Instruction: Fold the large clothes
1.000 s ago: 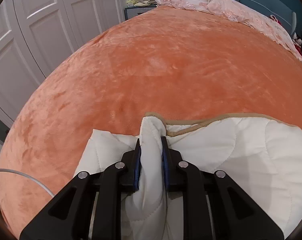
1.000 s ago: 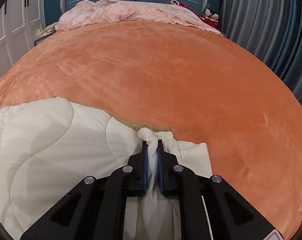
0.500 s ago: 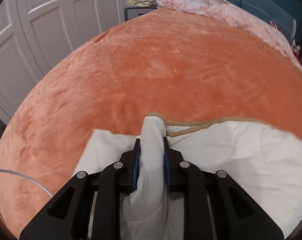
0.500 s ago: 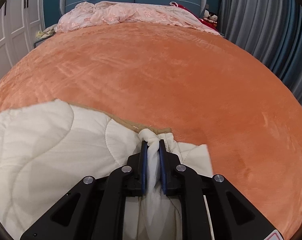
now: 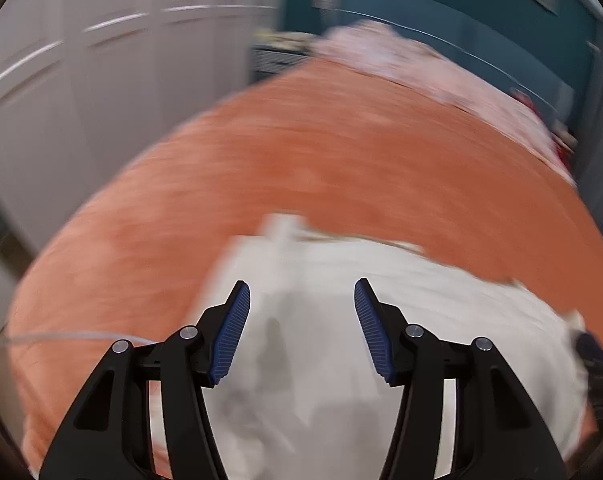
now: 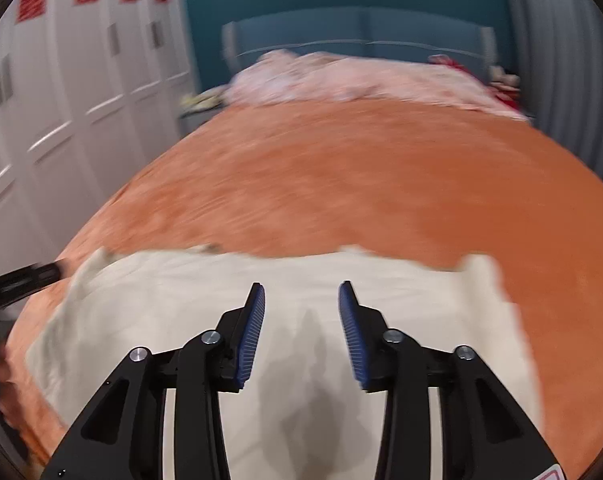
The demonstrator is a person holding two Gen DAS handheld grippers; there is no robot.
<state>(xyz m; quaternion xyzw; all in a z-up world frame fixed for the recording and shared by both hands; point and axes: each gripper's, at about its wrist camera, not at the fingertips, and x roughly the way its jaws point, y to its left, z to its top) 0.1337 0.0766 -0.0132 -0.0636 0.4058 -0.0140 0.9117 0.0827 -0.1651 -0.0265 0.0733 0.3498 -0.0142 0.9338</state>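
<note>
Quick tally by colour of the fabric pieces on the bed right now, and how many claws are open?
White quilted garment: 1
Orange blanket: 1
Pink bedding at the headboard end: 1
Open claws: 2, the left claw and the right claw, neither holding cloth
Total: 3 fabric pieces, 2 claws

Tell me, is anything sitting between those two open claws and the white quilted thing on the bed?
Nothing visible. Both the left gripper and the right gripper are open, with only air between them and the white quilt, which lies on the orange blanket. The pictures are blurred, so small items could go unseen.
</note>
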